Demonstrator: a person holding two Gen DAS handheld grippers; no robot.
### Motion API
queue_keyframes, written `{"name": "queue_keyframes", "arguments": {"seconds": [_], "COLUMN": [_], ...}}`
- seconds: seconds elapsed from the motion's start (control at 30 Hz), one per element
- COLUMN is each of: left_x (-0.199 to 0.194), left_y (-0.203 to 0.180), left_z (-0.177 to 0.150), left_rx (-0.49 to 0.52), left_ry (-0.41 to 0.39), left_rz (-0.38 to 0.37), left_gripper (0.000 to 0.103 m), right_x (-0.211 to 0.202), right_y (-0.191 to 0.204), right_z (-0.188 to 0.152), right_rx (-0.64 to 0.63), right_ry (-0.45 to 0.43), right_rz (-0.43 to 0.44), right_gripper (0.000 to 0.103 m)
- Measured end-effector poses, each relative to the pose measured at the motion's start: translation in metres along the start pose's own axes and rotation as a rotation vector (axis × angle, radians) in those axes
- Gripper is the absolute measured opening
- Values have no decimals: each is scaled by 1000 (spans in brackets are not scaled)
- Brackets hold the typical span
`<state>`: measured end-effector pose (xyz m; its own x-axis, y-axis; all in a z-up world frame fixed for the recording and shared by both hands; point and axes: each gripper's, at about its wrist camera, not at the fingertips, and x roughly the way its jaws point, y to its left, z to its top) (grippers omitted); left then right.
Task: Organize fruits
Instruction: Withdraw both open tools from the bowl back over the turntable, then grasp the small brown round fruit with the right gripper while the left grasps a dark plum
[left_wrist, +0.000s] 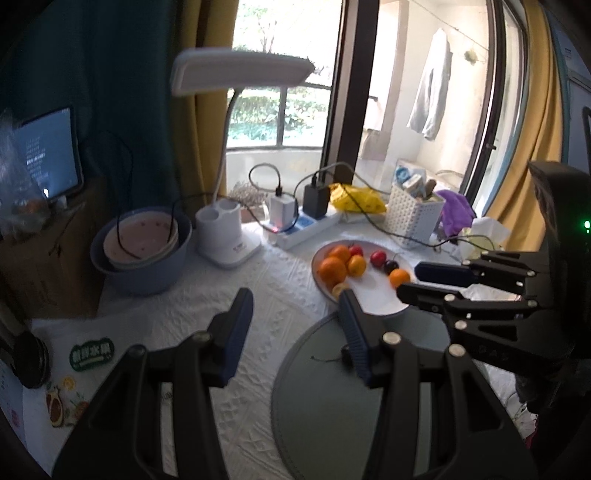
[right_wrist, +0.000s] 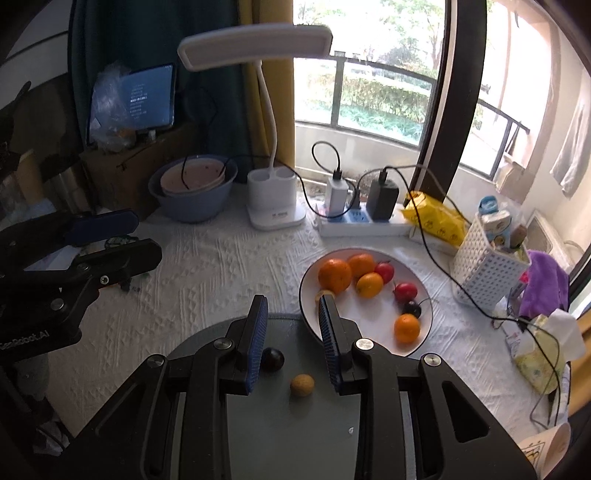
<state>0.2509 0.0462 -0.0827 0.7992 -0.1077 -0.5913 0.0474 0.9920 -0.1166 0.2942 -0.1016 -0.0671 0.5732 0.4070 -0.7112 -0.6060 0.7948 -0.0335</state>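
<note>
A white plate (right_wrist: 373, 325) holds oranges (right_wrist: 334, 275), red fruits (right_wrist: 405, 291), a dark cherry (right_wrist: 412, 308) and a small yellow fruit (right_wrist: 323, 295). It also shows in the left wrist view (left_wrist: 376, 299). In front of it lies a grey round plate (right_wrist: 288, 424) with a dark cherry (right_wrist: 273, 359) and a small tan fruit (right_wrist: 302, 384). My right gripper (right_wrist: 293, 314) is open and empty above the grey plate's far edge. My left gripper (left_wrist: 295, 314) is open and empty over the cloth beside the grey plate (left_wrist: 325, 398).
A blue basin with bowls (right_wrist: 194, 192), a white desk lamp (right_wrist: 275, 206), a power strip with chargers (right_wrist: 362, 221), a yellow bag (right_wrist: 436, 218) and a white basket (right_wrist: 487, 273) stand along the back. Tissues (right_wrist: 543, 350) lie at right. A fruit bag (left_wrist: 74, 384) lies at left.
</note>
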Motion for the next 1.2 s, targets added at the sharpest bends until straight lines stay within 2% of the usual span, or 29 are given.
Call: {"name": "queue_keyframes", "arguments": {"seconds": [0.67, 0.97, 1.03, 1.2], "left_x": [58, 74, 78, 89], "left_y": [7, 6, 6, 5], "left_z": [-56, -67, -70, -73], "left_rx": [-25, -18, -15, -17], "left_ry": [128, 148, 156, 175], "left_rz": [-7, -18, -11, -13], "left_gripper": [50, 50, 50, 50], "right_x": [51, 72, 75, 85], "right_y": [-1, -6, -8, -13], "right_z": [-55, -71, -74, -82], "right_rx": [56, 78, 90, 104], "right_ry": [129, 176, 173, 201], "right_rz": [8, 1, -4, 4], "right_gripper": [30, 31, 44, 44]}}
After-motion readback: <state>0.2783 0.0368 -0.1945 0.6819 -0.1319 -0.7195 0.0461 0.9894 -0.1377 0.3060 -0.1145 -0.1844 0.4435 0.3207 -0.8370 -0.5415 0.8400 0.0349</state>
